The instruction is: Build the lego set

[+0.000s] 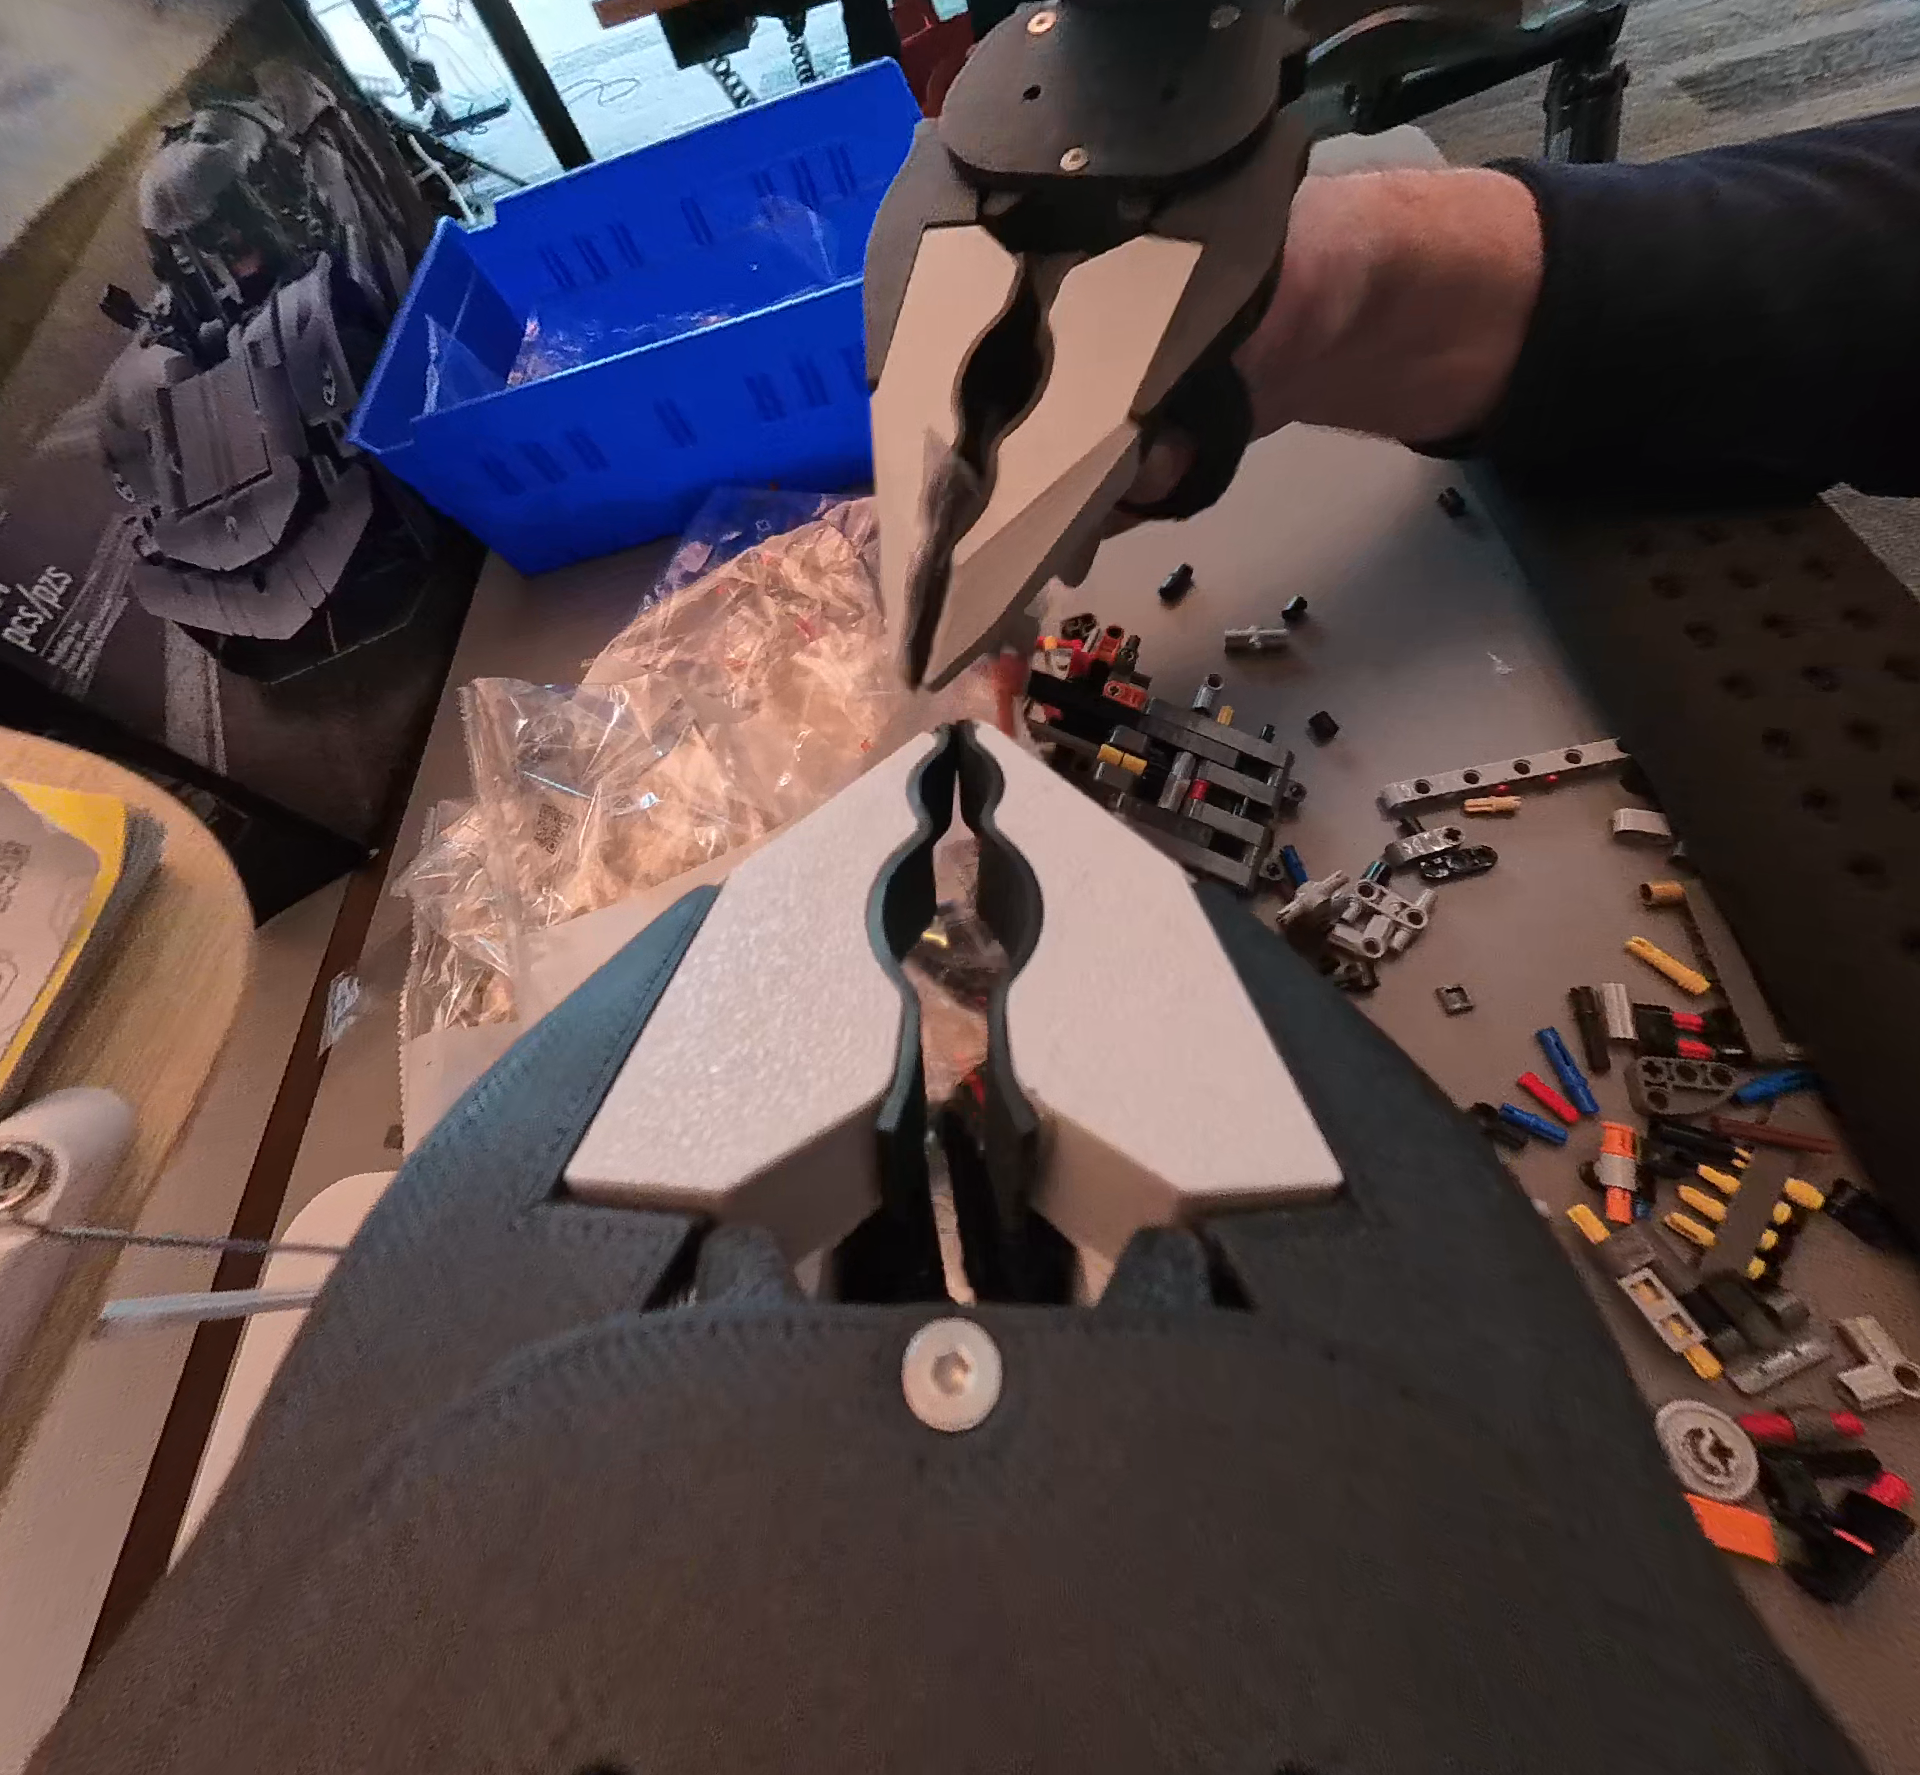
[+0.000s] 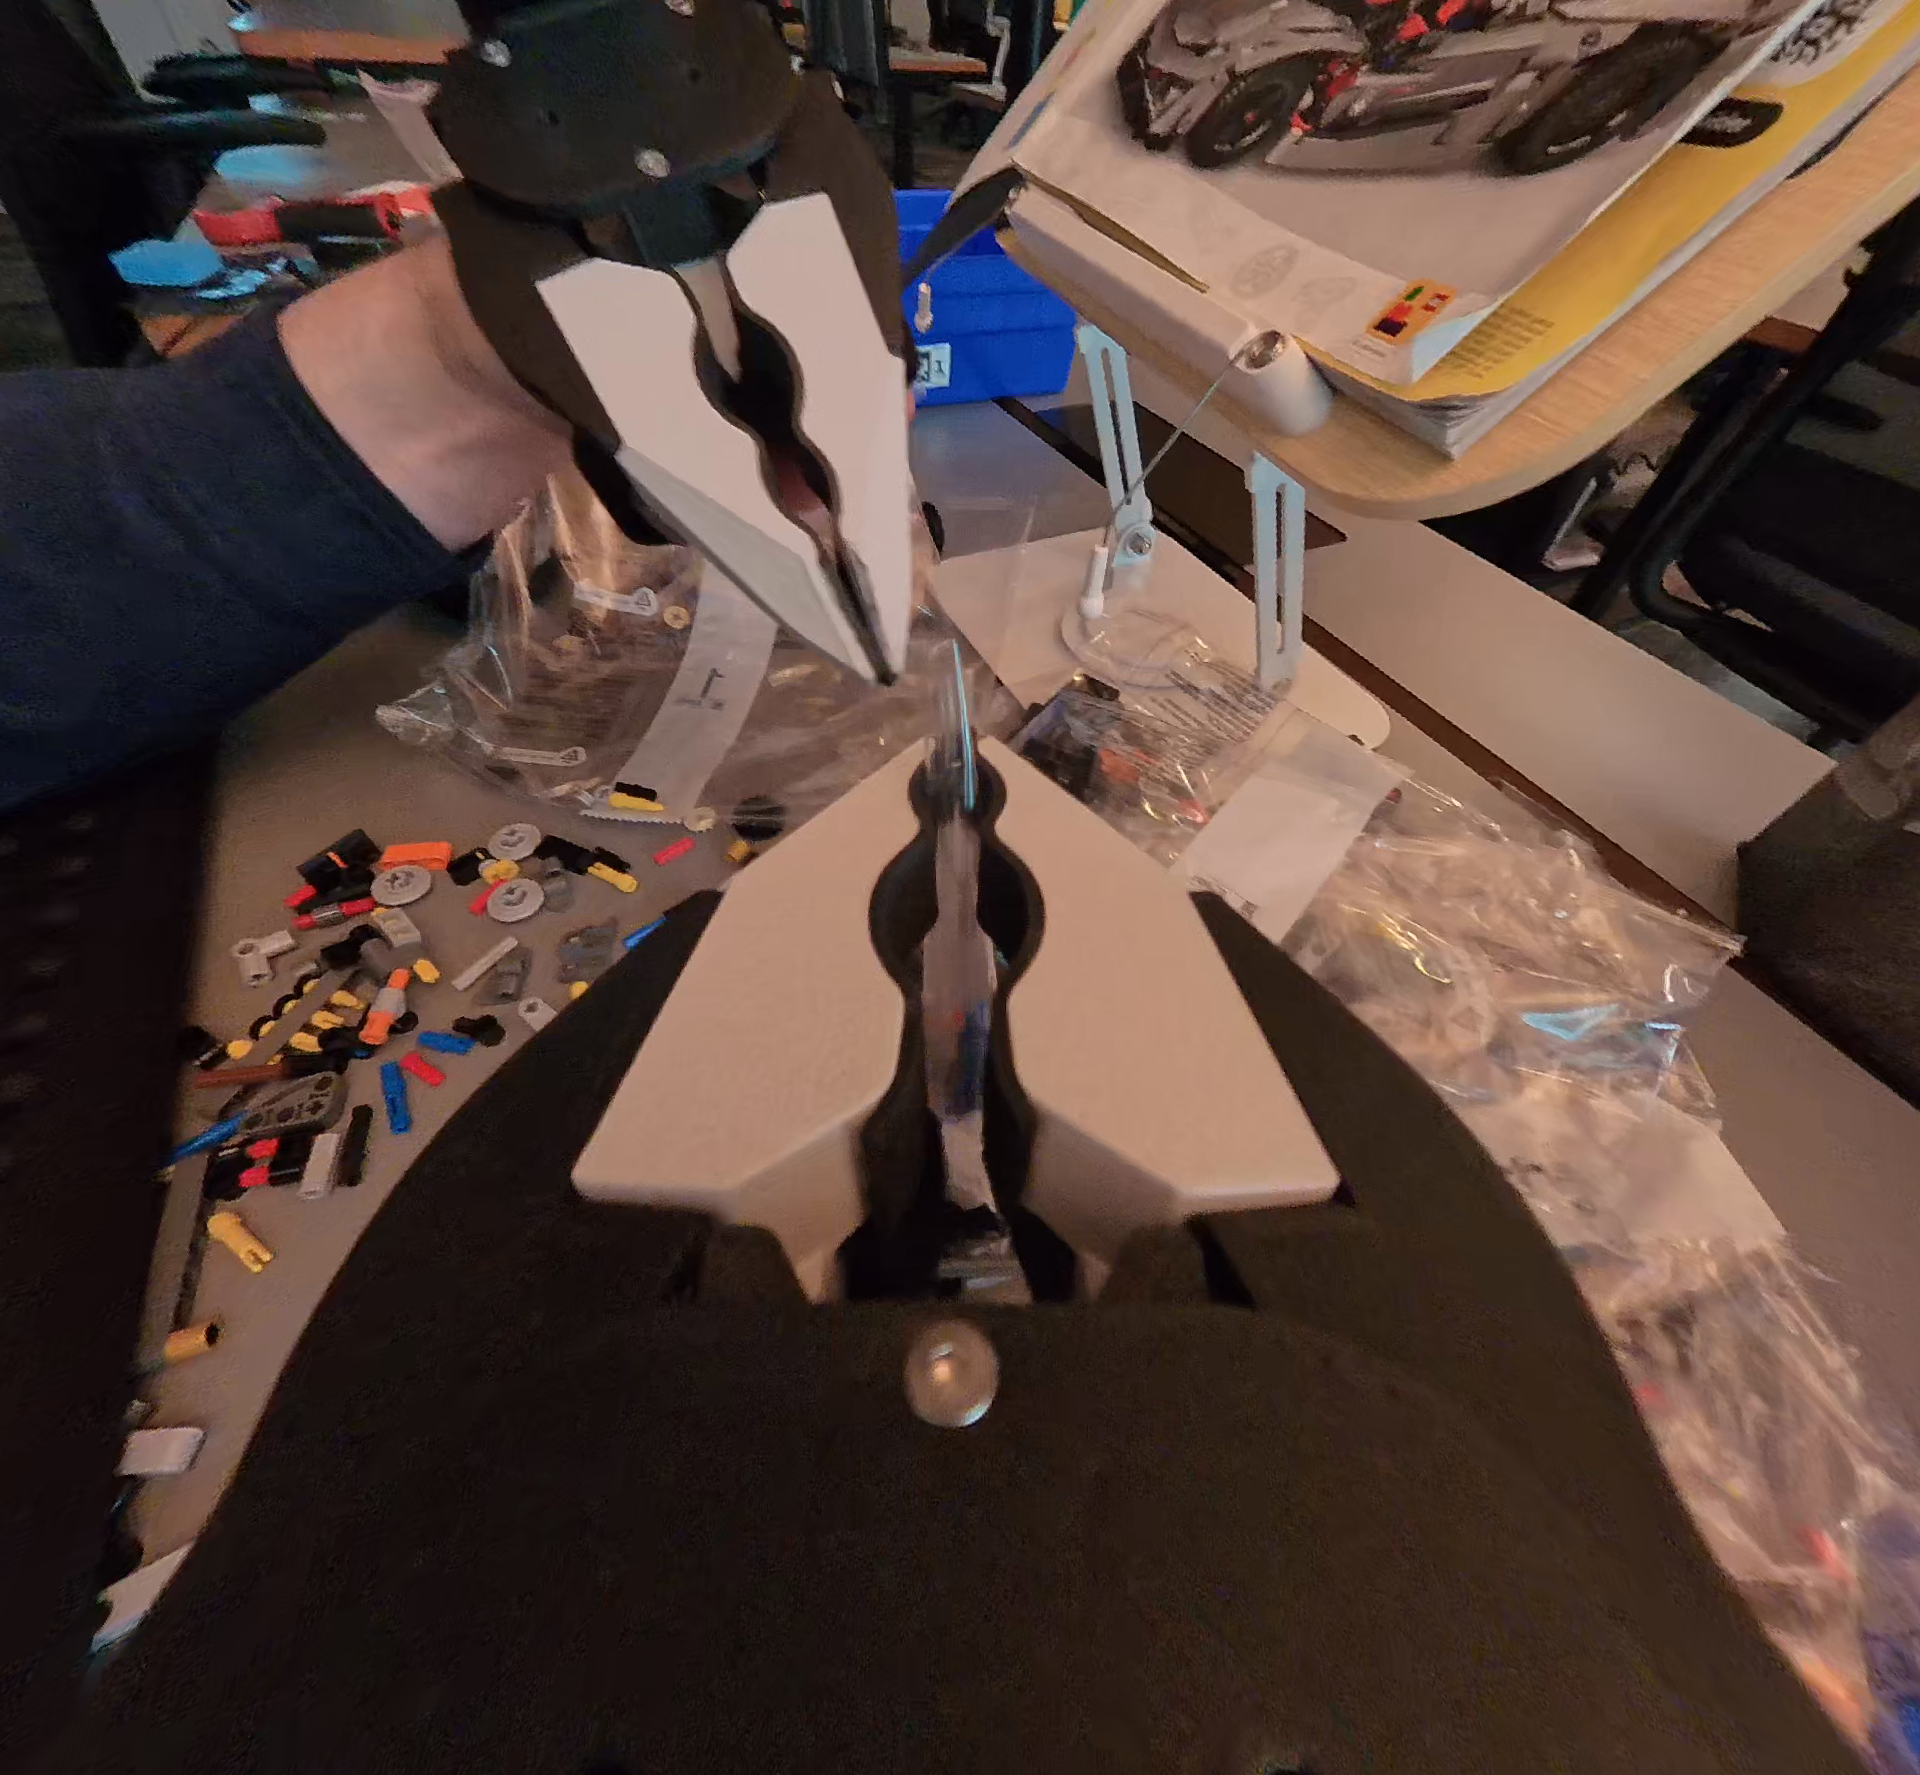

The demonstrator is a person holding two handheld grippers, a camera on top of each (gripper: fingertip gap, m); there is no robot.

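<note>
My left gripper and my right gripper meet tip to tip above the table. Both are shut on a small clear plastic bag holding a few blue and red pieces; the bag runs down between the right jaws. The right gripper also shows in the left wrist view, coming down from above, and the left gripper shows in the right wrist view. A dark grey part-built assembly lies on the table behind the tips. Loose coloured pieces are scattered beside it.
A heap of clear parts bags lies under the grippers. A blue bin stands behind, next to the set's box. The instruction booklet rests on a wooden stand. A black perforated mat edges the table. The grippers are tip to tip, or close to it.
</note>
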